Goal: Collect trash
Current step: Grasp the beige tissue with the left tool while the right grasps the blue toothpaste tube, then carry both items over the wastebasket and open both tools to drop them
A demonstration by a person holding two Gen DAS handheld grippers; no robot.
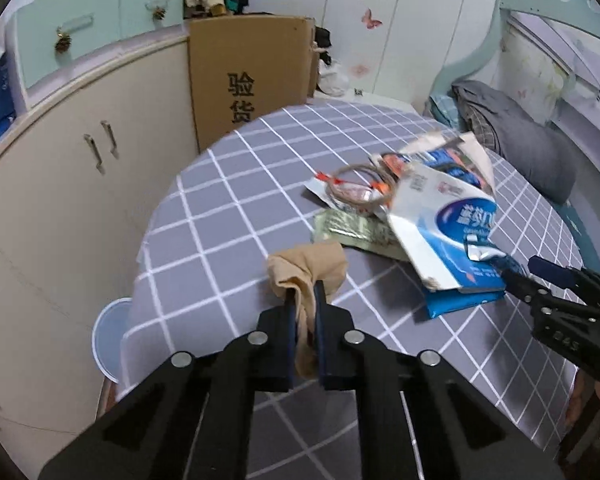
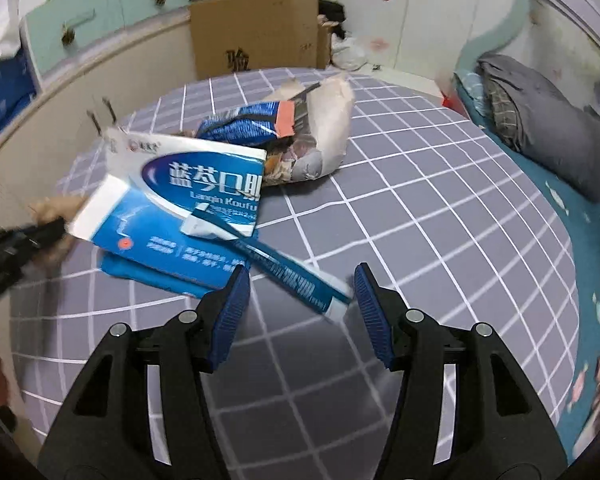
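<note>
Grey checked table [image 1: 228,216] beside a cream cabinet [image 1: 68,184] and a cardboard box [image 1: 252,76]. My left gripper [image 1: 303,294] is clamped on a beige stocking [image 1: 306,270] at the near edge. My right gripper [image 2: 300,280] is spread wide, holding nothing, just short of a blue tube [image 2: 284,268] lying against the blue-and-white medicine box [image 2: 180,208]; more wrappers [image 2: 284,128] lie piled behind.

Two claws, left [image 1: 303,292] and right [image 2: 302,280]; one stocking [image 1: 306,270]; one cardboard box [image 1: 250,76].
</note>
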